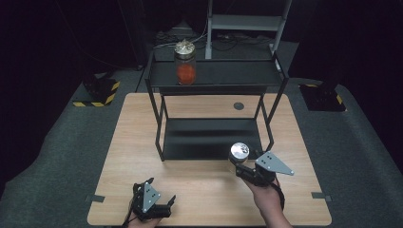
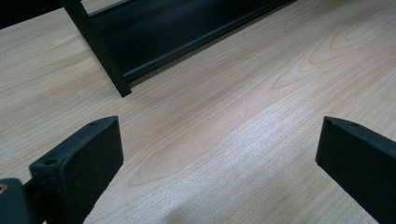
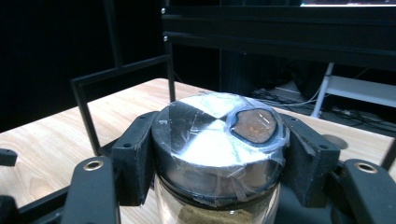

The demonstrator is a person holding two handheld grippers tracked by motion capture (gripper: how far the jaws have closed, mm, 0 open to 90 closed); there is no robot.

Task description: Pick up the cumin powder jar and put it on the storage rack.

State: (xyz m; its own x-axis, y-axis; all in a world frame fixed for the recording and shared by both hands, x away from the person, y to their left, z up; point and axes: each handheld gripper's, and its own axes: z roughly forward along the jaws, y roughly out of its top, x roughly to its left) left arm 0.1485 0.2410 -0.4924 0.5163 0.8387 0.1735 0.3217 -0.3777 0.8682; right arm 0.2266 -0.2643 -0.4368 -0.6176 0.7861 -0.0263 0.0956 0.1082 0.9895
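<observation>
A glass jar [image 3: 219,140] with a shiny silver lid and brownish contents sits between the jaws of my right gripper [image 3: 217,154], which is shut on it just below the lid. From above, this jar [image 1: 238,153] is held by the right gripper [image 1: 242,167] just in front of the black shelf rack [image 1: 214,88]. A second jar [image 1: 185,62] with red contents and a gold lid stands on the rack's top shelf at the left. Near the table's front edge rests my left gripper [image 1: 161,190], and in its own view the left gripper [image 2: 219,158] is open over bare wood.
The rack's lower shelf [image 1: 211,137] lies dark on the wooden table [image 1: 128,152]. A rack leg [image 2: 100,56] stands ahead of the left gripper. A small dark disc [image 1: 238,106] is set in the tabletop behind the rack. Grey floor surrounds the table.
</observation>
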